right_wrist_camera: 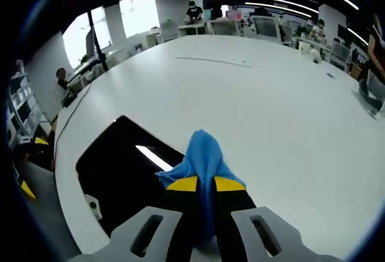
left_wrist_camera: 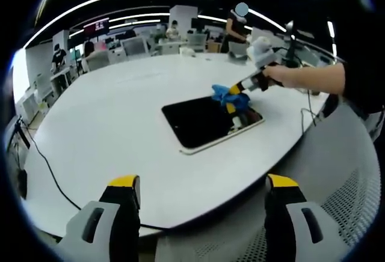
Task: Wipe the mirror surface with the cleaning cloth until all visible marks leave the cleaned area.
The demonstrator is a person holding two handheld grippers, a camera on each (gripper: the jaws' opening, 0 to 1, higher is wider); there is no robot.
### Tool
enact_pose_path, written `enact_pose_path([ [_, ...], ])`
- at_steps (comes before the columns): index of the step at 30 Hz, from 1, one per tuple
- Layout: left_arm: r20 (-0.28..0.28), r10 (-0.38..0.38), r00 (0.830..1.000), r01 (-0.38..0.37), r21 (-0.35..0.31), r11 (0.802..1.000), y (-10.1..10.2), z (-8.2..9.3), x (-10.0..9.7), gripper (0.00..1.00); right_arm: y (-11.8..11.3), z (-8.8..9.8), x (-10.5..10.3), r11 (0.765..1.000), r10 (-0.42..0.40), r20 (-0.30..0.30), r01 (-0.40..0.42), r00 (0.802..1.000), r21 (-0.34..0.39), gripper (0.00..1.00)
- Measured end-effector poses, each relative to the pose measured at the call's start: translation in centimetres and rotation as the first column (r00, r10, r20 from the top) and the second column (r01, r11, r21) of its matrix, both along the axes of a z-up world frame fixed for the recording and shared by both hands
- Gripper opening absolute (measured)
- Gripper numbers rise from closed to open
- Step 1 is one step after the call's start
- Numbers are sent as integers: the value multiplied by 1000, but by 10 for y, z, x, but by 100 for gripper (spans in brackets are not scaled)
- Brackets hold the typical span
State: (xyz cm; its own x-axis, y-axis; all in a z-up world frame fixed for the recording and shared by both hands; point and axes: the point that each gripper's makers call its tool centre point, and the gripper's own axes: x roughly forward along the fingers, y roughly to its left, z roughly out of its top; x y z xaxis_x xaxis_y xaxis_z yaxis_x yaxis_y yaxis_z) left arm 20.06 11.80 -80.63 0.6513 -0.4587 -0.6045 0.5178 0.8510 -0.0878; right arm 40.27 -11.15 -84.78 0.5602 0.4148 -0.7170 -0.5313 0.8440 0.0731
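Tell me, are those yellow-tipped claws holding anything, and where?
The right gripper pinches the blue cloth by its near end, over the mirror. The left gripper is open, holding nothing.

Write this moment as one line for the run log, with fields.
right gripper: shut on blue cloth | cloth: on mirror edge | left gripper: open, holding nothing, off the white table

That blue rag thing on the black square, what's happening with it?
A person is cleaning a mirror that lies flat on a big white table. The right gripper is shut on the blue cleaning cloth and presses it against one end of the dark mirror. In the left gripper view, the person's hand reaches in from the right to do this. The left gripper is open, empty and held back near the table's edge.
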Motion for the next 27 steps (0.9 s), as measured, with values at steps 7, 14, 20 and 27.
enact_pose_path([
  [7, 1, 2, 1000, -2, 0, 1000, 1, 0, 0, 86, 0, 0, 6, 1000, -11, 3, 11, 1000, 1, 3],
  [14, 3, -1, 1000, 1, 0, 1000, 1, 1, 1, 85, -2, 0, 14, 999, -32, 7, 32, 999, 4, 3],
  [20, -3, -3, 1000, 3, 0, 1000, 1, 0, 0, 84, -5, 1, 16, 999, -39, 11, 39, 999, 1, 3],
  [27, -8, -2, 1000, 2, 1, 1000, 1, -1, 0, 83, -9, 15, 20, 997, -62, 29, 60, 998, 52, 3],
])
